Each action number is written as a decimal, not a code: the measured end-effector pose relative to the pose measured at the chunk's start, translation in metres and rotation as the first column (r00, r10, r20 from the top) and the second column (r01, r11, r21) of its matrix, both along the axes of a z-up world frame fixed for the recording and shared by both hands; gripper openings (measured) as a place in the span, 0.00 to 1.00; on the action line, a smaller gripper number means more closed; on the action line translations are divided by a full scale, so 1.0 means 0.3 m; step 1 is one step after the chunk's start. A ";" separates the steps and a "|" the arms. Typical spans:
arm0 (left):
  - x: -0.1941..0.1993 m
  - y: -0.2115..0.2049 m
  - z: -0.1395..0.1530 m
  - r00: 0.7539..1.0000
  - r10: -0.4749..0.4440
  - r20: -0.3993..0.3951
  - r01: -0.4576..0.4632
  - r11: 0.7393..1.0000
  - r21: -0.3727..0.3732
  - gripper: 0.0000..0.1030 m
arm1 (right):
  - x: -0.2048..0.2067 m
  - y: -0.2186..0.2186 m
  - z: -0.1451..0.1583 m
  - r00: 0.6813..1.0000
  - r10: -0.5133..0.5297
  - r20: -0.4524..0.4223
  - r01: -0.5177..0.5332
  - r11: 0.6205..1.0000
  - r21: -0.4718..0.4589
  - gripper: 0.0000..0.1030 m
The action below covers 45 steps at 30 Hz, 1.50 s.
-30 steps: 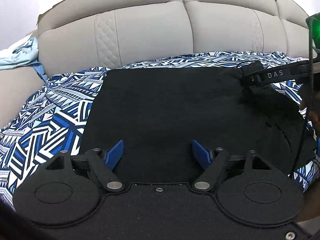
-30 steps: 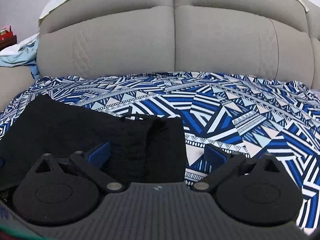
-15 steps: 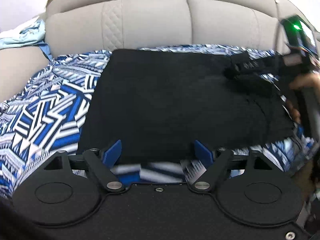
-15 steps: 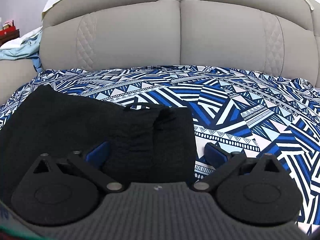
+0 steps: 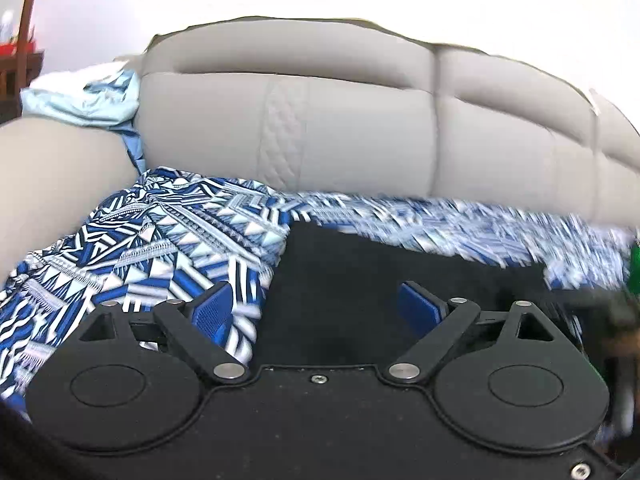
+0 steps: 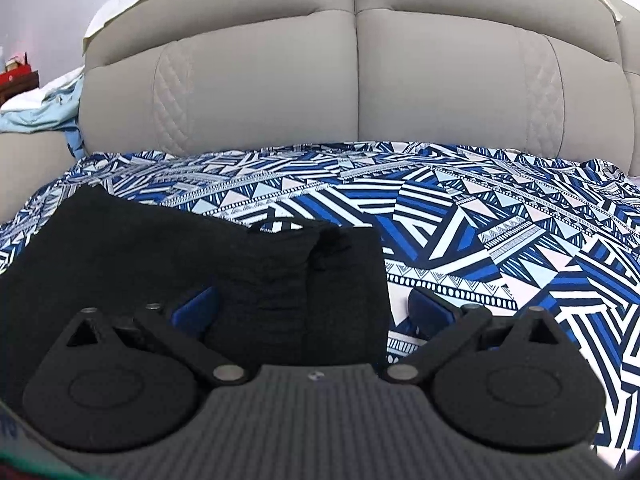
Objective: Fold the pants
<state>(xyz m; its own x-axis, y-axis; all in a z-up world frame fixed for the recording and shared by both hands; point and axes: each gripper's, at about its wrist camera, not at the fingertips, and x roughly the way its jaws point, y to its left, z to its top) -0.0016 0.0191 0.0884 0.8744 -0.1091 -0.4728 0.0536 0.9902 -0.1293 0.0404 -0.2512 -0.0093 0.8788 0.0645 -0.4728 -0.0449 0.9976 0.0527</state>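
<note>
The black pants (image 5: 360, 280) lie folded flat on the blue-and-white patterned sheet (image 5: 152, 248). My left gripper (image 5: 316, 312) hangs above their left edge, its jaws wide and still opening, with nothing pinched between its blue pads (image 5: 212, 312). In the right wrist view the pants (image 6: 160, 264) show a ribbed waistband end on the right side. My right gripper (image 6: 312, 312) stands open over that end, its blue pads (image 6: 196, 308) apart from the cloth.
A beige padded headboard (image 6: 352, 80) rises behind the sheet (image 6: 500, 232). A light blue garment (image 5: 88, 100) lies on the beige arm at the far left. A red item on a wooden shelf (image 6: 16, 76) stands beyond it. The other gripper's blurred dark body (image 5: 624, 304) shows at the right edge.
My left gripper has lifted and swung left, so the pants sit lower and to the right in its view, and its jaws stand wider. The right gripper has stayed put.
</note>
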 end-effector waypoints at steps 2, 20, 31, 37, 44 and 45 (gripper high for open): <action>0.092 0.021 -0.005 1.000 0.030 -0.010 -0.030 0.998 -0.052 0.87 | 0.002 -0.006 0.003 1.000 0.000 0.005 0.000 1.000 0.011 1.00; 0.478 0.007 -0.224 0.974 0.033 -0.226 -0.043 0.998 -0.037 0.92 | 0.031 -0.030 -0.002 1.000 -0.002 -0.017 0.004 0.997 0.081 1.00; 0.540 0.014 -0.209 0.959 -0.031 -0.281 0.005 0.996 -0.092 0.96 | 0.042 0.024 -0.010 0.999 0.045 -0.030 -0.045 0.999 0.004 1.00; 0.571 0.006 -0.215 0.958 -0.080 -0.275 0.061 0.995 -0.077 0.95 | 0.045 0.034 -0.012 0.998 0.054 -0.031 -0.054 0.999 -0.005 1.00; 0.516 -0.029 -0.268 0.985 -0.084 -0.152 0.085 0.996 -0.004 1.00 | 0.047 0.036 -0.011 0.998 0.055 -0.032 -0.055 0.998 -0.006 1.00; 0.511 -0.030 -0.269 0.987 -0.078 -0.144 0.078 0.997 -0.004 1.00 | 0.046 0.036 -0.011 0.998 0.056 -0.031 -0.056 0.998 -0.007 1.00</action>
